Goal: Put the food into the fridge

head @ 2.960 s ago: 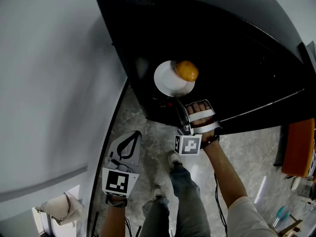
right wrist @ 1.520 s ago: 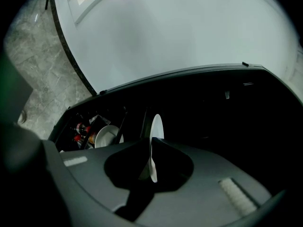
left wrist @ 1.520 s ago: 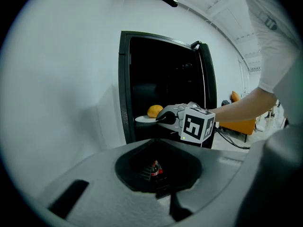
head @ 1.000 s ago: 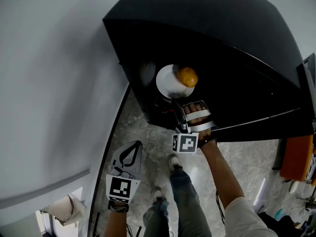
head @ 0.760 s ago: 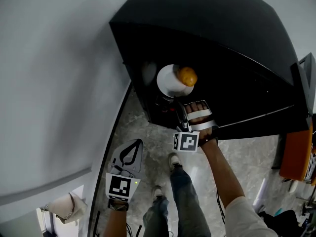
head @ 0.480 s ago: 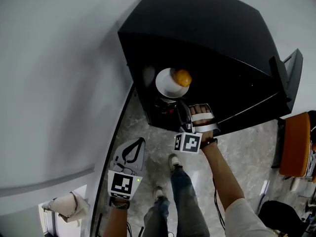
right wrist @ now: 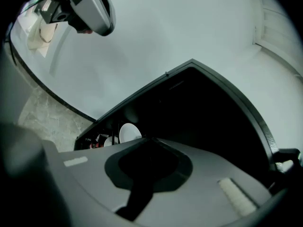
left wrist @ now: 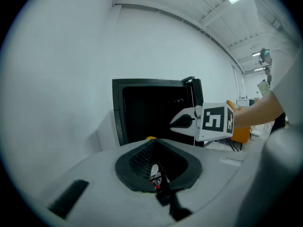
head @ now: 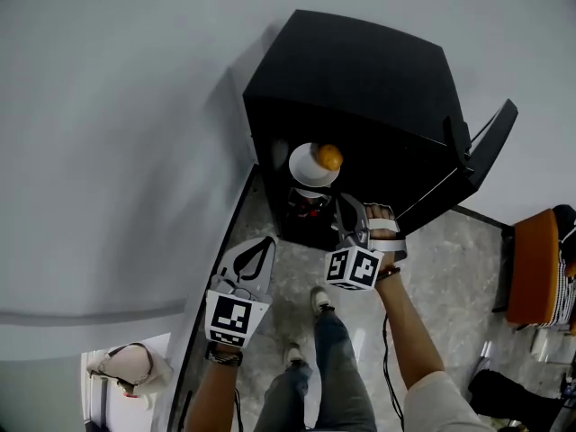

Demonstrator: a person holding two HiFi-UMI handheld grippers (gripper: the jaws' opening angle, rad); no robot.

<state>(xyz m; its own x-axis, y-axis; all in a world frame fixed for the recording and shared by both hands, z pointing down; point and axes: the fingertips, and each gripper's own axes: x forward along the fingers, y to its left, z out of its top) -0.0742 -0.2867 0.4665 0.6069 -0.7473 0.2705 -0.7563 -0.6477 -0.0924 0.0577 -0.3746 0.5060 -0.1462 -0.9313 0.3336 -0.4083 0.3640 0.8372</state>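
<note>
A small black fridge (head: 360,61) stands against the white wall with its door (head: 490,142) swung open to the right. Inside, an orange (head: 329,157) lies on a white plate (head: 308,167), above some red items (head: 309,201) on a lower level. My right gripper (head: 345,202) is in front of the opening, apart from the plate. Its jaws have just been closing and are shut with nothing between them (right wrist: 151,140). My left gripper (head: 267,241) hangs lower left over the floor, shut and empty (left wrist: 152,142). The plate (right wrist: 127,132) also shows in the right gripper view.
An orange chair (head: 531,268) stands at the right edge. A pale bag (head: 126,367) lies at the lower left by the wall. The person's legs and shoes (head: 319,300) are on the marbled floor (head: 450,259) in front of the fridge.
Both grippers have risen and drawn back from the fridge. The right gripper has left the shelf edge under the plate. The whole fridge and its open door are now in view.
</note>
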